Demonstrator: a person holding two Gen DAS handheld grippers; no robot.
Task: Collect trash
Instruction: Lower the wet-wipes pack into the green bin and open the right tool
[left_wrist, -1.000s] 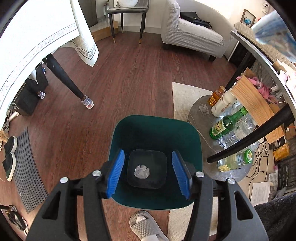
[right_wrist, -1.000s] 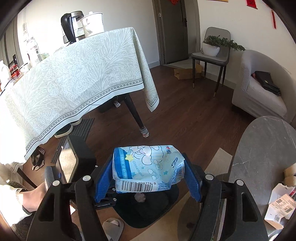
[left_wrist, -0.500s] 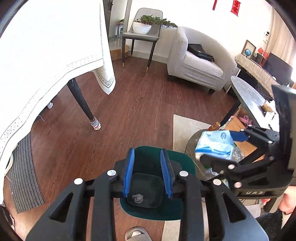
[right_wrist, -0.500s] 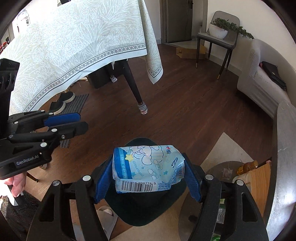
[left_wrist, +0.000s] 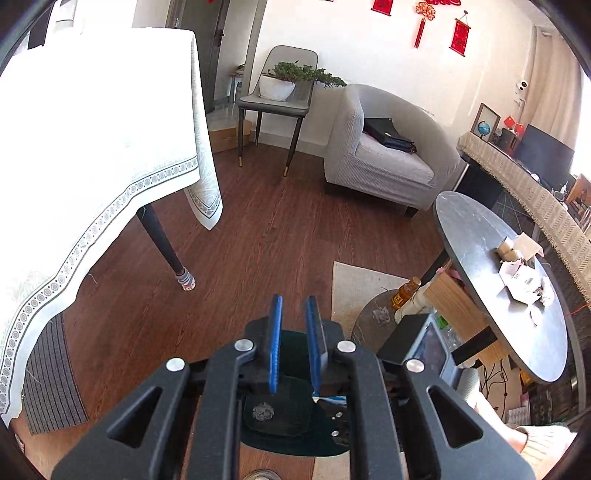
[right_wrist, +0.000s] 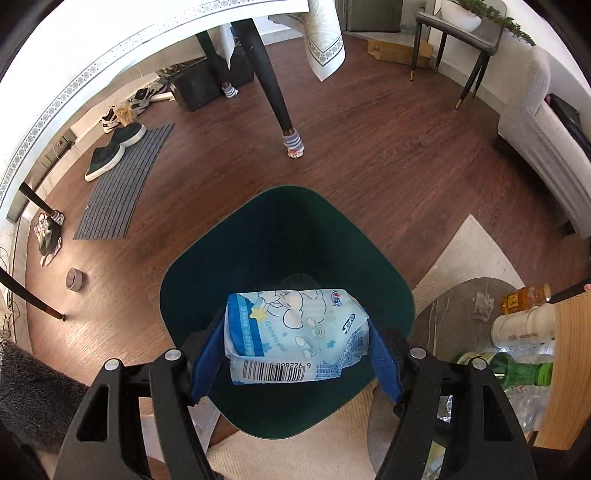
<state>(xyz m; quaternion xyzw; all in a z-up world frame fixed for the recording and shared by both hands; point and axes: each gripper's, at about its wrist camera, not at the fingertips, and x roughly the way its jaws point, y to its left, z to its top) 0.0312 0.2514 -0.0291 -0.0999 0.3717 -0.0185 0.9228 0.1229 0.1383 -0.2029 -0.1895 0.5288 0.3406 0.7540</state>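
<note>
The tissue pack (right_wrist: 295, 332) hangs over the open mouth of the green bin (right_wrist: 284, 240), pinched at its two short ends by the right gripper (right_wrist: 295, 354); it looks light, soft and slick in its plastic wrap, its ends creasing under the pads, so that end-to-end hold seems right and letting go should drop it cleanly. The left gripper (left_wrist: 293, 332), above the bin, has just been closing to a narrow gap and holds nothing. A crumpled wad (left_wrist: 263, 411) lies at the bin's bottom.
</note>
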